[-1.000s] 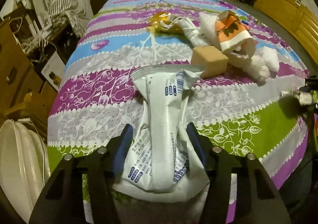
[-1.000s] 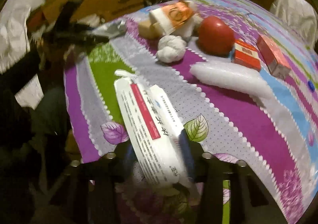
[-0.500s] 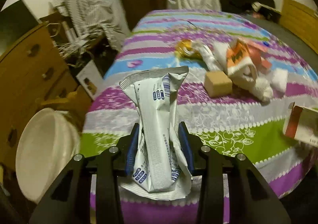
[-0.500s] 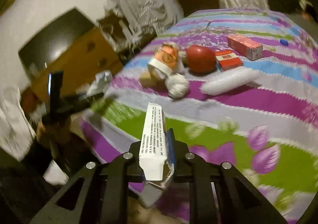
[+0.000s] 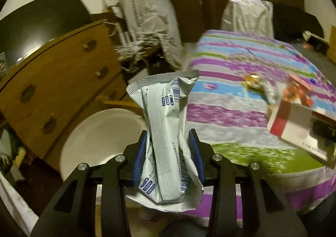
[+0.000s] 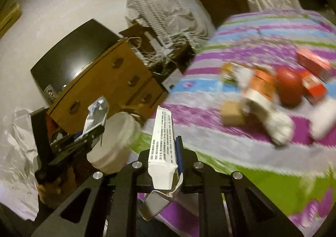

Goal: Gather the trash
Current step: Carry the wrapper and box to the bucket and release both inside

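Each camera sits just behind its own fingers and looks forward along them, slightly downward. The left wrist view faces the white bucket [image 5: 98, 138] beside the striped tablecloth [image 5: 241, 111], with the wooden dresser [image 5: 56, 81] close on the left. The right wrist view looks from farther right and back, sharing that bucket [image 6: 114, 142], dresser [image 6: 109, 81] and tablecloth [image 6: 210, 142], and catching the left gripper [image 6: 92, 132] side-on.

Print on wrapper [image 5: 166, 142] and carton [image 6: 162, 136]; none legible.
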Tool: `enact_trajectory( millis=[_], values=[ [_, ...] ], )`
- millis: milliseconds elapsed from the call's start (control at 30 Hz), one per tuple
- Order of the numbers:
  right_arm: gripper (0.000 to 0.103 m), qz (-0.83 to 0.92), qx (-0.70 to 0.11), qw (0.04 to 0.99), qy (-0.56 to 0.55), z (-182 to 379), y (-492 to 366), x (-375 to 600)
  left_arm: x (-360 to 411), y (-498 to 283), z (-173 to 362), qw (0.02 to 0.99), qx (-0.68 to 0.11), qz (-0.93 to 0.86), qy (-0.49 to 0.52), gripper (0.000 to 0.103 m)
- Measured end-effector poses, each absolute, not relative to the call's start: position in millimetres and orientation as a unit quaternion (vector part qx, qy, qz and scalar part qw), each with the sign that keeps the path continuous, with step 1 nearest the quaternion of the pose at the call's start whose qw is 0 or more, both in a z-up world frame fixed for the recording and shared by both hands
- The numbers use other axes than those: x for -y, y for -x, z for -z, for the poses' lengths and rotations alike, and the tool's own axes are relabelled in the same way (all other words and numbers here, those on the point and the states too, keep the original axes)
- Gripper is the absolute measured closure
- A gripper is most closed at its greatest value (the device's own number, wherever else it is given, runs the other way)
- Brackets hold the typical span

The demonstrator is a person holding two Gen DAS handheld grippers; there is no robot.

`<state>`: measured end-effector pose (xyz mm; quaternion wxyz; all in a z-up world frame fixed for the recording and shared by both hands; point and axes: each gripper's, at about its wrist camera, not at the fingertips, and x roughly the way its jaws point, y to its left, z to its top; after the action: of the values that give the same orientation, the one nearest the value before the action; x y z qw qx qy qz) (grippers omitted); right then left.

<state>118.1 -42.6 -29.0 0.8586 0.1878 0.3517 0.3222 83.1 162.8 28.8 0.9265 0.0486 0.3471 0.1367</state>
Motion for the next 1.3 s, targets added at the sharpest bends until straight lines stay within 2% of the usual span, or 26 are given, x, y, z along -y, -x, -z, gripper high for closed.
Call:
enact_trajectory(
  millis=[367,667,1300],
  values=[
    [0.087,-0.39,-0.342,0.847,-0.12,-36.7,-144.3,-139.7,-264.6,-56.6,-45.9,0.915,-0.34,-0.216,-0.027,0.065],
    [0.087,-0.394,-0.354,0.845,-0.074,-40.8,-167.0,-238.8,-324.8,-60.2,-32.7,0.902,-0.357,-0.244,0.002,0.065],
    [0.087,-0.388,-0.384,0.837,-0.034,-1.7,-195.4,-288.8,-351.5,-84.2,-3.2,0.891,-0.378,-0.249,0.016,0.065]
  ],
)
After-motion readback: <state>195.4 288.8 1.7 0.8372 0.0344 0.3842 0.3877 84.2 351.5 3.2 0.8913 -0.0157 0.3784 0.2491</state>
